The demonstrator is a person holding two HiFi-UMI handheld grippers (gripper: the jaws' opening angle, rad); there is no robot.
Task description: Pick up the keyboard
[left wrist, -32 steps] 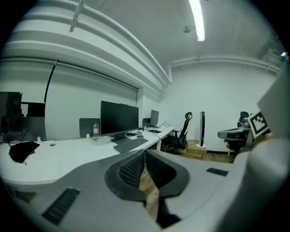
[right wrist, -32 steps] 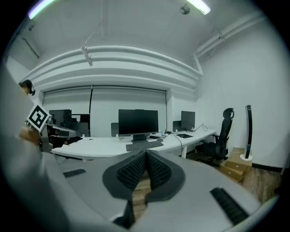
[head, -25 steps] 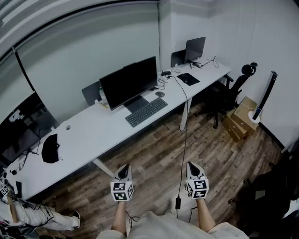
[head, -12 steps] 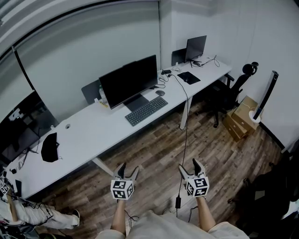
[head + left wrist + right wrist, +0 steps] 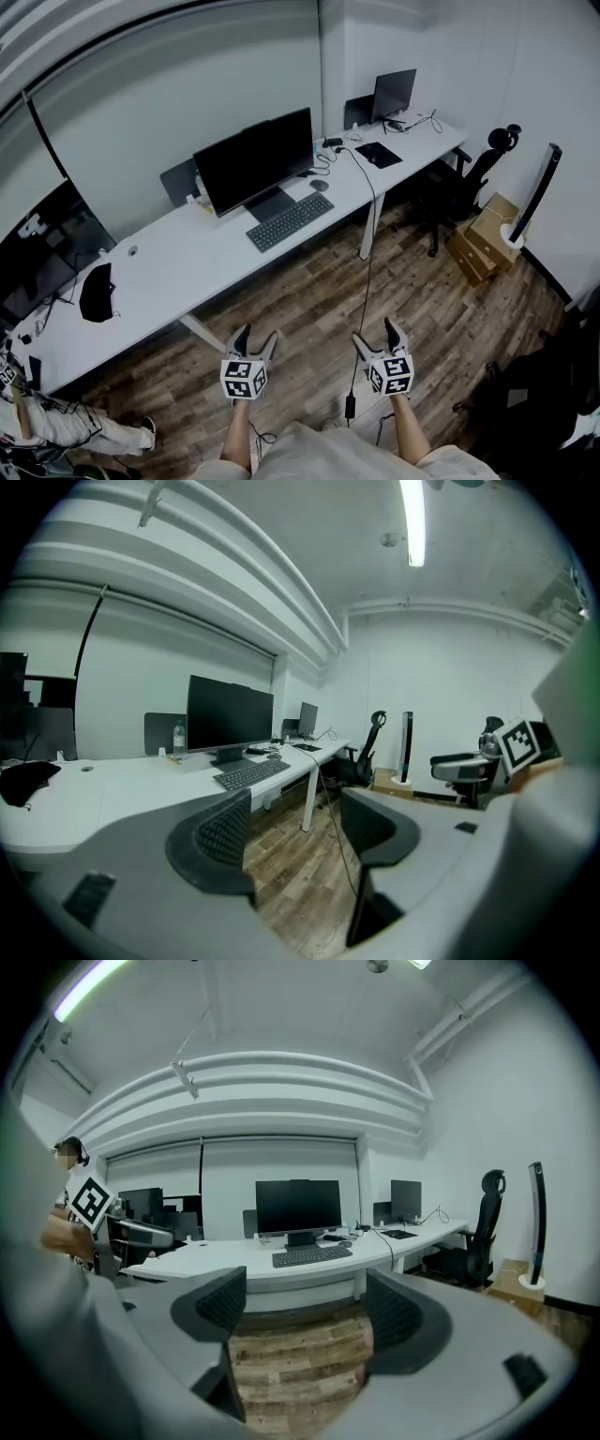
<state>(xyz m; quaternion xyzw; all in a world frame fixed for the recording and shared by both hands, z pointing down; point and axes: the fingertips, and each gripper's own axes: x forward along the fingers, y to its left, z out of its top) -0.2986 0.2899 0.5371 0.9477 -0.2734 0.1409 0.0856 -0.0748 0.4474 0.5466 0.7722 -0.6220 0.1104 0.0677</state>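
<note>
The dark keyboard (image 5: 289, 221) lies on the long white desk (image 5: 187, 267), in front of a big black monitor (image 5: 255, 159). Both grippers hang over the wooden floor, well short of the desk. My left gripper (image 5: 255, 339) has its jaws opening, with nothing between them. The jaws of my right gripper (image 5: 375, 334) are opening too, likewise empty. In the left gripper view the keyboard (image 5: 251, 773) shows far beyond the left gripper (image 5: 295, 822). In the right gripper view the keyboard (image 5: 311, 1256) sits straight ahead past the right gripper (image 5: 305, 1312).
A mouse (image 5: 319, 186) lies right of the keyboard. A second screen (image 5: 395, 92) and a black pad (image 5: 378, 157) are further right. A cable (image 5: 367, 272) hangs from the desk to the floor. An office chair (image 5: 469, 183) and cardboard box (image 5: 483, 234) stand right. A person (image 5: 56, 427) sits lower left.
Both grippers have gone from shut to spread jaws. The left one has edged forward a little; the right has hardly moved.
</note>
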